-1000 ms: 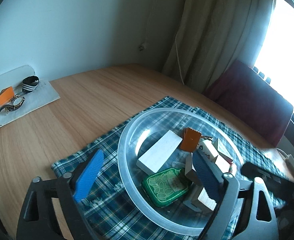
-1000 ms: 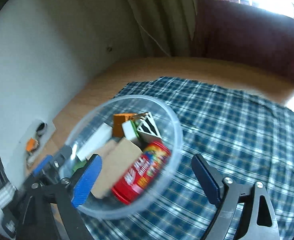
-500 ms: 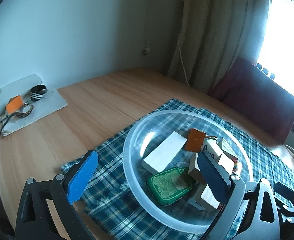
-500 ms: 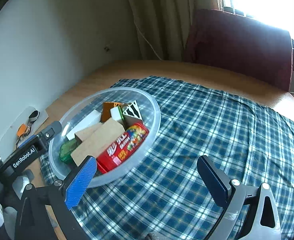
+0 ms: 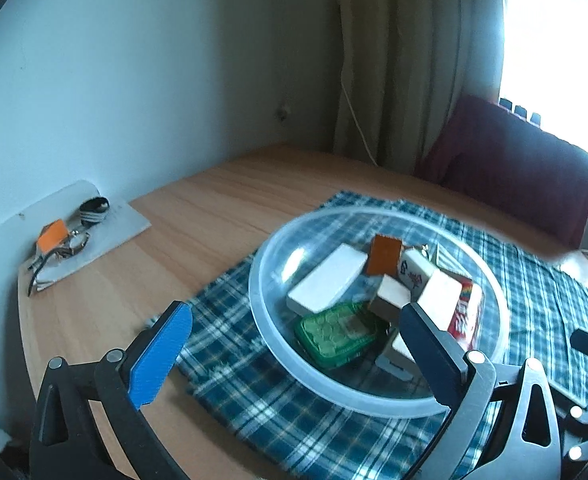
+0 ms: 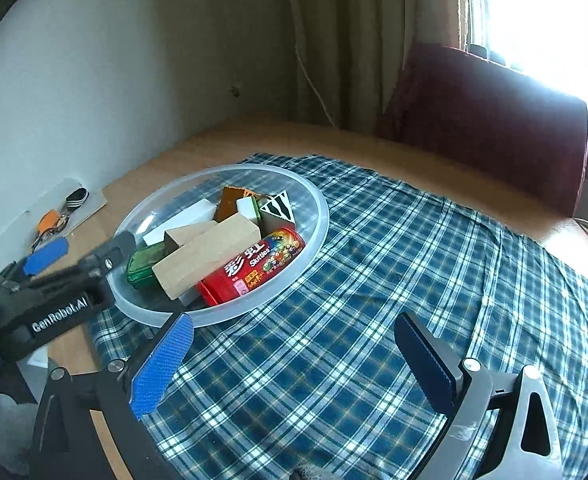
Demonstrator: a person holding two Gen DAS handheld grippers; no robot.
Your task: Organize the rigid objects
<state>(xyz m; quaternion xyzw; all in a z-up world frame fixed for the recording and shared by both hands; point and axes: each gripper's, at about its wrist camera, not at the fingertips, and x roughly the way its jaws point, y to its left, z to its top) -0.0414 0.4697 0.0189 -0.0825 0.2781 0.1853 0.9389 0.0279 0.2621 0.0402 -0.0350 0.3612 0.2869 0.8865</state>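
Note:
A clear plastic bowl (image 5: 262,320) (image 6: 317,200) stands on a blue plaid cloth (image 6: 393,280) (image 5: 234,360). In it lie a white block (image 5: 325,280), a green tin (image 5: 337,334) (image 6: 144,264), wooden blocks (image 6: 210,252), a red Skittles can (image 6: 258,264) (image 5: 465,312), an orange card (image 5: 383,254) and a mahjong tile (image 5: 413,270). My left gripper (image 5: 297,348) is open, held back from the bowl's near rim. My right gripper (image 6: 294,356) is open over the cloth, right of the bowl. Both hold nothing.
Keys with an orange tag (image 5: 54,236) (image 6: 48,220) lie on a white sheet (image 5: 106,228) by the wall at the left. A dark red chair back (image 5: 513,172) (image 6: 485,120) stands beyond the wooden table (image 5: 214,208). A curtain (image 6: 353,40) hangs behind.
Both grippers have drawn back and risen from the bowl. The right one swung away from the bowl's rim to over the open cloth. The bowl's contents have not moved.

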